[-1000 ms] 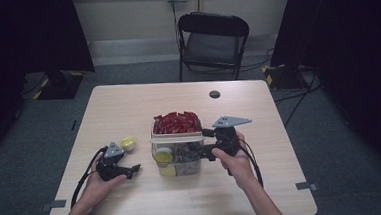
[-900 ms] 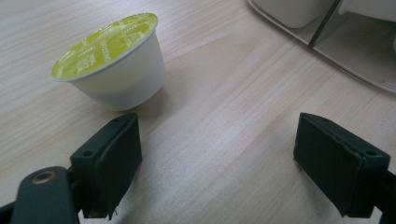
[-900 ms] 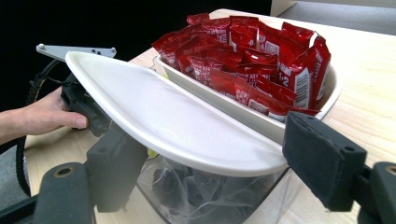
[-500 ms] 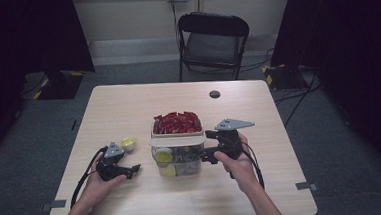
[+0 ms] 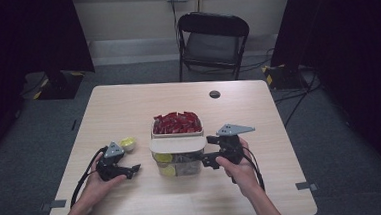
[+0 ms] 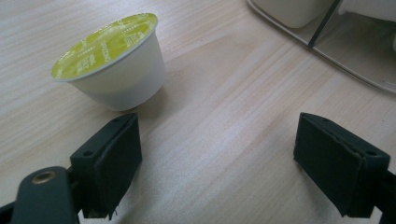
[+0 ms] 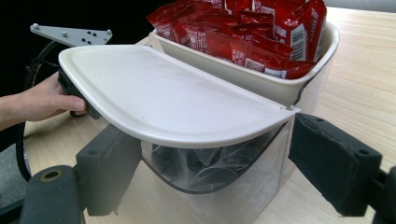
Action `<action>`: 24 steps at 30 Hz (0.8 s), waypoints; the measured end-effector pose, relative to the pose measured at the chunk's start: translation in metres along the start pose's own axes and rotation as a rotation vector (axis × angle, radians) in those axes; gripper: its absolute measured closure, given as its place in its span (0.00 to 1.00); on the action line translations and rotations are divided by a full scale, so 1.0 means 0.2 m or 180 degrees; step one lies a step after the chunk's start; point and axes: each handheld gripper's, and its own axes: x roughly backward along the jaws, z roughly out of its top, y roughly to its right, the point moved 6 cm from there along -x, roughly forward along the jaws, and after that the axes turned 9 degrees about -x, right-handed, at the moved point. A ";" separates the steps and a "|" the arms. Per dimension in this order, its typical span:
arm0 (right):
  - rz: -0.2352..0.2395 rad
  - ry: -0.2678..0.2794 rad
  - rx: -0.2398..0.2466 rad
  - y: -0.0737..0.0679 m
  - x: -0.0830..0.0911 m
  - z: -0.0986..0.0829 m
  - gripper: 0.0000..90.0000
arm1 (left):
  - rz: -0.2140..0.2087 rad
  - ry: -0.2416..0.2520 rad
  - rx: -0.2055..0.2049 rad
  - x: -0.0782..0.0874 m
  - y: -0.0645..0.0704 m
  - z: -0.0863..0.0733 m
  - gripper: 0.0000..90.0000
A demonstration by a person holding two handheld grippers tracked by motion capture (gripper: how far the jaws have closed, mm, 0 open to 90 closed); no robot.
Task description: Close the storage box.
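Note:
A pod cup with a green foil lid (image 6: pixel 112 63) stands on the table just beyond my left gripper (image 6: pixel 224 163), close to its left pad (image 6: pixel 109 161). That gripper is open with nothing in it. In the high view the pod (image 5: pixel 127 143) sits beside the left gripper (image 5: pixel 132 166). A two-tier organiser (image 5: pixel 179 153) stands at mid-table, with red sachets (image 7: pixel 252 28) in its top tray. It has a white curved lid (image 7: pixel 163 98) over a clear bin (image 7: pixel 215 182). My right gripper (image 7: pixel 219 163) is open, its jaws flanking the bin's front, at the organiser's right side (image 5: pixel 207 150).
Several yellow-green pods (image 5: pixel 164 159) lie inside the clear bin. A small black disc (image 5: pixel 214 94) rests near the table's far edge, and a black folding chair (image 5: pixel 213 41) stands behind the table. Cables trail from both grippers toward the near edge.
The right gripper has shifted slightly toward the near edge beside the organiser. The left gripper and the pod have not moved.

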 end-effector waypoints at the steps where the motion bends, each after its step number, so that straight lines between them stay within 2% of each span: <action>1: 0.0006 0.0000 -0.0001 0.00 0.00 0.00 0.18 | -0.0010 0.0000 0.0017 0.00 0.00 0.00 0.16; 12: 0.0016 -0.0068 -0.0021 0.00 -0.03 -0.05 0.18 | -0.0001 -0.0002 -0.0001 0.00 0.00 0.00 0.16; 24: -0.0016 -0.0151 -0.0049 0.03 -0.03 -0.13 0.18 | -0.0009 -0.0001 0.0016 0.00 0.00 0.00 0.16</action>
